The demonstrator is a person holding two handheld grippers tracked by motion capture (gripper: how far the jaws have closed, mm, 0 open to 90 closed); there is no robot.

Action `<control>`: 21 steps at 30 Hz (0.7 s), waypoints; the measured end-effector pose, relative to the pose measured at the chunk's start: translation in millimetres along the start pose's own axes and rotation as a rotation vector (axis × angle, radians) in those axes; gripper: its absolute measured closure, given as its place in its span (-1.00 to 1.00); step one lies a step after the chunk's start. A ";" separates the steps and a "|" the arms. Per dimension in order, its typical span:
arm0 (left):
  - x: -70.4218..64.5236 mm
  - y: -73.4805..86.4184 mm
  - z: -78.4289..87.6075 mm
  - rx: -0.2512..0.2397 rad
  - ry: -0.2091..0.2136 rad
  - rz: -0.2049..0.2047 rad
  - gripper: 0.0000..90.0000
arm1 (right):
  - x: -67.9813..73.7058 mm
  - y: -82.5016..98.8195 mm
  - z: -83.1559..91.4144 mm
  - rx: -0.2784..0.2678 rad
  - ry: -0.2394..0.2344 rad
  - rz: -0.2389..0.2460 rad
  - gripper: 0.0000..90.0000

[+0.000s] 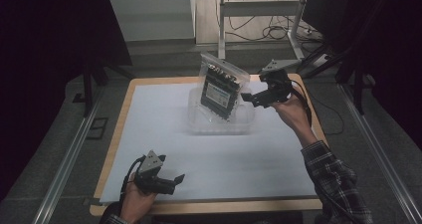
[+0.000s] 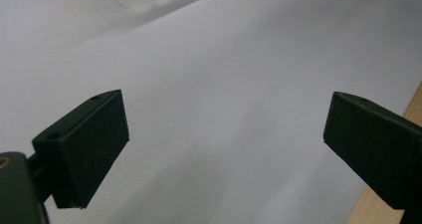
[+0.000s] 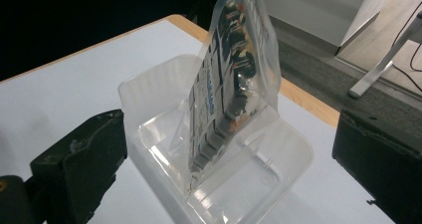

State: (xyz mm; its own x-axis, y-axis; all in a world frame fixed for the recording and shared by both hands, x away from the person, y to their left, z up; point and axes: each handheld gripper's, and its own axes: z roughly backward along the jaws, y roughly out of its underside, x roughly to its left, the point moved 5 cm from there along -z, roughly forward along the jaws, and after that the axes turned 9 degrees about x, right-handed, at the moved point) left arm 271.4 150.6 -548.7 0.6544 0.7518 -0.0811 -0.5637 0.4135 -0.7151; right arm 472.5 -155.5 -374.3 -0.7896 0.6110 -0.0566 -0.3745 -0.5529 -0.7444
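**Tipping Hazard: Upright Bag in Open Container**

While the clear bag (image 3: 234, 84) of dark packets stands on edge in the clear plastic container (image 3: 293, 149) at the far middle of the table (image 1: 119, 134), a topple is judged likely if it is brushed. The right gripper (image 1: 256, 98) is held just beside it, jaws wide and empty. The left gripper (image 1: 171, 180) is held well apart near the table's front edge, jaws also wide and empty.

High view overhead; gripper views close, table-level.
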 end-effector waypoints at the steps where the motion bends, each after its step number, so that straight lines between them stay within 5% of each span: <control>1: -0.1 0.0 0.0 -0.001 0.001 0.000 -0.92 | 0.4 1.1 0.4 0.000 0.000 0.001 -0.98; 21: -2.2 -0.1 -0.6 0.002 0.007 -0.015 -0.92 | 9.4 24.2 5.7 0.014 -0.007 0.012 -0.99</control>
State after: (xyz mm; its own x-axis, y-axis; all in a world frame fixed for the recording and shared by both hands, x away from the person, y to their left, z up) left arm 270.3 148.6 -548.8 0.6663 0.7419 -0.0752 -0.5547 0.4258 -0.7148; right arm 453.2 -166.4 -389.0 -0.7978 0.5999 -0.0608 -0.3713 -0.5682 -0.7344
